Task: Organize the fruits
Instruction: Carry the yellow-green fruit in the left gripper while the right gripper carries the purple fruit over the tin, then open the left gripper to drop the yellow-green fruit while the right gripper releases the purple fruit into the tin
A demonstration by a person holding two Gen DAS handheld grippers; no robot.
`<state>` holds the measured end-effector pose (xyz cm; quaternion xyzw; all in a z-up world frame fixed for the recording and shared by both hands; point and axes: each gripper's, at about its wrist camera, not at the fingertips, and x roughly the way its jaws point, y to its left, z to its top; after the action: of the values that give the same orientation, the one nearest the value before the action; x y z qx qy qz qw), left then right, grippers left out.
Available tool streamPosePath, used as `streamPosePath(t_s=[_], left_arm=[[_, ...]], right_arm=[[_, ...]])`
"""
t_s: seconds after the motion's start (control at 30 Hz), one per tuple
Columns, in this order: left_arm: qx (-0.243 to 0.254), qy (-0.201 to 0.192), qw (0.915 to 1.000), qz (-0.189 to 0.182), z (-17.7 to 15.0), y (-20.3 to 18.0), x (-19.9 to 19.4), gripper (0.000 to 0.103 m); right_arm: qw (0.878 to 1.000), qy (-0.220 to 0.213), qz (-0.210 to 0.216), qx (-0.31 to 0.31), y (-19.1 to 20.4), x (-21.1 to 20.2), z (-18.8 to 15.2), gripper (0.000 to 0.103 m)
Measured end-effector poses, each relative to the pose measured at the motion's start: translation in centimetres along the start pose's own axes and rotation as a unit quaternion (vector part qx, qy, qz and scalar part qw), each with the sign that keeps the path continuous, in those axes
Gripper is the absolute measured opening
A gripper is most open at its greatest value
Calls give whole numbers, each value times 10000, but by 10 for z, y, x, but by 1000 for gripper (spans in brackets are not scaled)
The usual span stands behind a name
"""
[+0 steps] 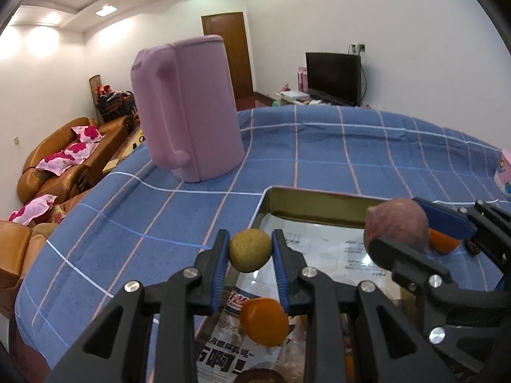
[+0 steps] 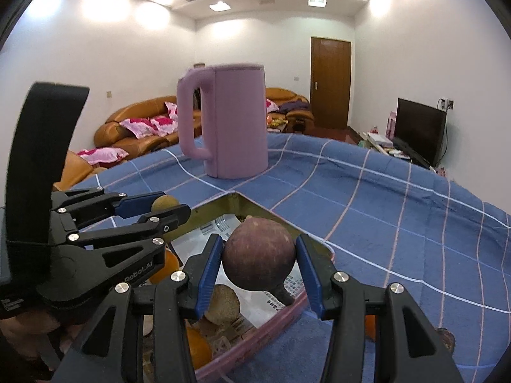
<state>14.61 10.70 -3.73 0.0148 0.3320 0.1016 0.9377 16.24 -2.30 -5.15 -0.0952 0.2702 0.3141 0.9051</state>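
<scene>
Purple fruit (image 2: 258,253) in R gripper (image 2: 259,266)

A small round yellow-green fruit (image 1: 250,250), speckled with fine brown dots, was clamped between the blue pads of the left gripper (image 1: 250,252) above the near-left edge of the metal tray (image 1: 306,202). A larger, dull purple-brown round fruit (image 2: 258,258) with a short dark stem at its underside sat pinched in the right gripper (image 2: 259,260), held over the tray's far corner. Inside the tray, on printed paper, lay an orange fruit (image 1: 264,321) and a rough tan-brown fruit (image 2: 223,303), with another orange fruit (image 1: 443,242) on the blue checked cloth just outside the tray.
</scene>
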Motion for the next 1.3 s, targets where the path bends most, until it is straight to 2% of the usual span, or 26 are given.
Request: streamPosePath(t_s=[0.3, 0.37, 0.47, 0.5, 0.53, 0.6, 0.77, 0.87, 1.03, 1.17, 1.3], left_arm=[[26, 119, 9999, 92, -1, 2, 5, 29], [65, 99, 9998, 141, -1, 1, 3, 35], [-7, 69, 9997, 252, -1, 3, -2, 57], [-57, 46, 9996, 288, -1, 4, -4, 67], [-84, 14, 9995, 304, -1, 5, -7, 72], [-89, -108, 9994, 318, 0, 1, -16, 72], [-25, -430, 9989, 178, 3, -23, -38, 80], [100, -567, 9983, -9, 6, -50, -50, 80], [447, -568, 9967, -381, 5, -101, -55, 80], [655, -420, 9950, -626, 3, -134, -44, 80], [1061, -415, 9892, -921, 1, -161, -37, 80]], right_arm=[[9991, 331, 204, 146, 0, 17, -2, 50], [9988, 388, 227, 190, -1, 19, -3, 50], [9990, 307, 215, 240, -5, 15, -3, 50], [9992, 275, 189, 224, -6, 11, -2, 52], [9993, 236, 192, 230, -7, 6, -3, 56], [9994, 113, 211, 240, -12, -7, -5, 60], [9994, -115, -171, 294, -39, -44, -15, 60], [9964, -151, -689, 475, -70, -63, -24, 61], [9874, 85, -1490, 529, -106, -74, -38, 62], [9838, 284, -1583, 787, -131, -74, -48, 62], [9797, 373, -1631, 1100, -149, -76, -55, 62]])
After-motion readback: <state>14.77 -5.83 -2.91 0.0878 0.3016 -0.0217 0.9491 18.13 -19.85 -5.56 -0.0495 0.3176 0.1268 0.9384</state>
